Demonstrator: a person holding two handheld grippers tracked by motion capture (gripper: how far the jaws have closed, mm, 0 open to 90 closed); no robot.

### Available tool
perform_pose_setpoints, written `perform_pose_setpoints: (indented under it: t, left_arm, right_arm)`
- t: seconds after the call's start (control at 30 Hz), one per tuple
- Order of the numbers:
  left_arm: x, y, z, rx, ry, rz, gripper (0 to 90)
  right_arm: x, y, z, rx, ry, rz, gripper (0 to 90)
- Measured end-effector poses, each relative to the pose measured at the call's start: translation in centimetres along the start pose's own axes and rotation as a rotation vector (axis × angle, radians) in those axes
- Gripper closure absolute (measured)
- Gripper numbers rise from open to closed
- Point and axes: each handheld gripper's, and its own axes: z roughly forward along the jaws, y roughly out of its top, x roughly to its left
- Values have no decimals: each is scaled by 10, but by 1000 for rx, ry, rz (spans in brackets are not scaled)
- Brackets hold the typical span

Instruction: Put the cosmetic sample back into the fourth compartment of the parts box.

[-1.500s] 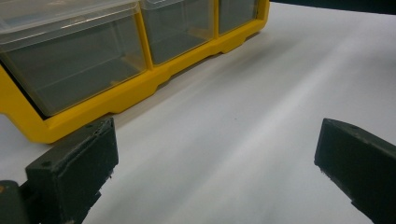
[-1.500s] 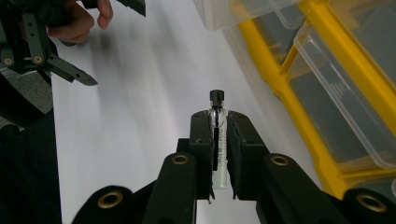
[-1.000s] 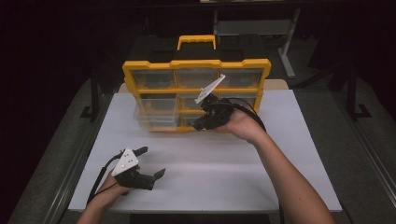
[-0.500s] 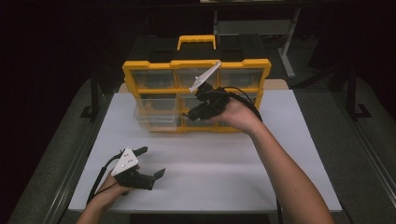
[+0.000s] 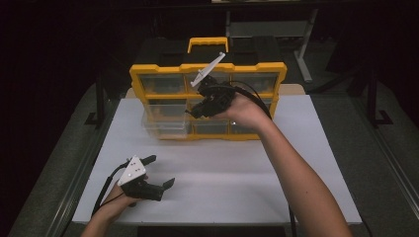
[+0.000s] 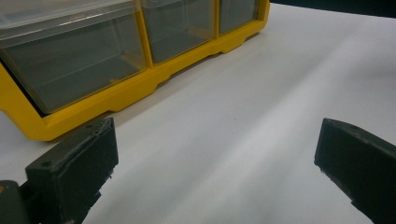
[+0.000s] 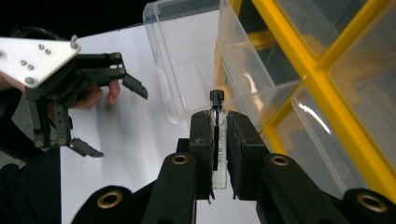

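Vial (image 7: 218, 140), small and clear with a black cap, sits pinched upright between the right gripper (image 5: 197, 109)'s jaws, held up in front of the yellow organizer (image 5: 207, 74). That big case stands on the white table (image 5: 296, 163), one clear drawer (image 5: 165, 123) pulled out low on its left side. Well in front of the organizer, the left gripper (image 5: 160, 173) rests near the table's edge, jaws spread wide around nothing.

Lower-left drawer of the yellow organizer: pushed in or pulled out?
Pulled out. The clear drawer sticks forward past the yellow organizer frame, unlike its neighbours.
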Motion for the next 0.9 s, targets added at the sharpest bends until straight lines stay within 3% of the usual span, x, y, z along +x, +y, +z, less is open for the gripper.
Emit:
perform_pose_setpoints:
  t: [0.47, 0.9]
  left_arm:
    - [1, 1, -1, -6, 2, 1, 0]
    - [1, 1, -2, -8, -1, -2, 0]
  right_arm:
    - [0, 29, 17, 1, 12, -21, 796]
    - [-4, 39, 49, 15, 32, -17, 793]
